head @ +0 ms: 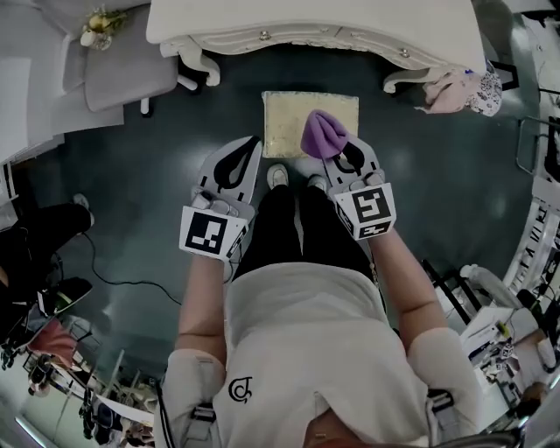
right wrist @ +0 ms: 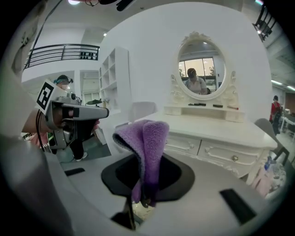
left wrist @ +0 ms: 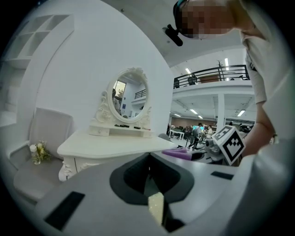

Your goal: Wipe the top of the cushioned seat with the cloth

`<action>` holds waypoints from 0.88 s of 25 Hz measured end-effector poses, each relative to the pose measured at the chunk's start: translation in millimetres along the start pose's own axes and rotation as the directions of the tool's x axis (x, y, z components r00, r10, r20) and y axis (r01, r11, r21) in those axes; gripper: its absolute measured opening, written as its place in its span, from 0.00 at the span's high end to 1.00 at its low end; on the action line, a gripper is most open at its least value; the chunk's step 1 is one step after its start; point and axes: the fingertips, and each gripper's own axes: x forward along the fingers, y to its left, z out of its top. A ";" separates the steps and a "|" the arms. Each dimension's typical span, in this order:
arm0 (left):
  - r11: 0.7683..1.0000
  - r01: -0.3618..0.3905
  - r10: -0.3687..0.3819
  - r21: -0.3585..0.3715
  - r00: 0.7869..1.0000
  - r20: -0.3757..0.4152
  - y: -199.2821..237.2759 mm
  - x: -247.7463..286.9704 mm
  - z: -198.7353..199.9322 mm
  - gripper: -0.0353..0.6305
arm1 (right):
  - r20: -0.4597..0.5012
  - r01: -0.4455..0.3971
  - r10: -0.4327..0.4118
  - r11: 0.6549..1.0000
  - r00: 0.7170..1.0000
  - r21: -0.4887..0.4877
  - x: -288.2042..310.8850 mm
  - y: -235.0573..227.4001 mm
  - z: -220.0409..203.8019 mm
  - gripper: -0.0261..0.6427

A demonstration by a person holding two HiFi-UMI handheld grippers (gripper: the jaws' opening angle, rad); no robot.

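The cushioned seat [head: 289, 122] is a pale yellow square on the dark floor, right in front of the person's feet. A purple cloth [head: 324, 133] hangs bunched over its near right part, with my right gripper [head: 338, 150] shut on it. In the right gripper view the cloth [right wrist: 146, 152] stands folded up out of the jaws. My left gripper [head: 252, 144] is held level beside it, off the seat's near left corner, shut and empty. A sliver of the seat [left wrist: 156, 207] shows below the left jaws.
A white dressing table [head: 315, 26] with an oval mirror [right wrist: 202, 69] stands just beyond the seat. A grey chair [head: 122, 79] is at the far left, pink fabric [head: 455, 87] at the table's right end. A cable [head: 114, 276] lies on the floor.
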 end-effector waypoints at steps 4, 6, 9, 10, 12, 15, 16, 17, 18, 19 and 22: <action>0.999 -0.028 0.028 -0.024 1.000 0.003 15.1 18.1 -28.5 0.93 | -0.048 -0.046 0.046 0.999 0.998 0.006 38.0 -7.9 -25.4 0.85; 0.998 -0.049 0.050 -0.043 0.999 0.005 23.4 26.8 -46.6 0.93 | -0.077 -0.067 0.067 0.998 0.995 0.013 57.6 -11.8 -44.7 0.85; 0.994 -0.078 0.078 -0.078 0.997 -0.011 35.1 39.8 -83.5 0.93 | -0.124 -0.098 0.100 0.995 0.987 0.020 87.8 -18.2 -80.4 0.85; 0.992 -0.086 0.085 -0.088 0.996 -0.017 38.3 44.2 -96.4 0.93 | -0.141 -0.108 0.110 0.994 0.984 0.022 97.6 -19.7 -94.1 0.85; 0.990 -0.098 0.095 -0.103 0.995 -0.032 43.3 51.6 -122.5 0.93 | -0.176 -0.127 0.130 0.991 0.976 0.029 116.6 -21.1 -123.1 0.85; 0.988 -0.106 0.100 -0.113 0.993 -0.054 50.8 61.9 -159.9 0.93 | -0.223 -0.148 0.156 0.988 0.962 0.052 147.0 -22.8 -165.1 0.85; 0.987 -0.107 0.101 -0.117 0.993 -0.055 53.7 65.3 -171.0 0.93 | -0.237 -0.152 0.162 0.987 0.958 0.059 157.5 -23.5 -177.4 0.85; 0.987 -0.107 0.101 -0.123 0.993 -0.056 56.6 68.2 -181.6 0.93 | -0.249 -0.156 0.167 0.986 0.954 0.063 167.8 -23.8 -188.7 0.85; 0.986 -0.108 0.101 -0.129 0.993 -0.056 59.4 70.3 -191.9 0.93 | -0.259 -0.159 0.172 0.985 0.951 0.067 177.6 -23.4 -198.8 0.85; 0.985 -0.109 0.102 -0.134 0.993 -0.057 61.9 71.9 -201.6 0.93 | -0.267 -0.164 0.177 0.984 0.947 0.072 186.9 -22.3 -208.1 0.85; 0.984 -0.112 0.105 -0.137 0.993 -0.058 69.5 75.1 -226.9 0.93 | -0.287 -0.181 0.200 0.979 0.937 0.091 213.4 -16.4 -230.4 0.85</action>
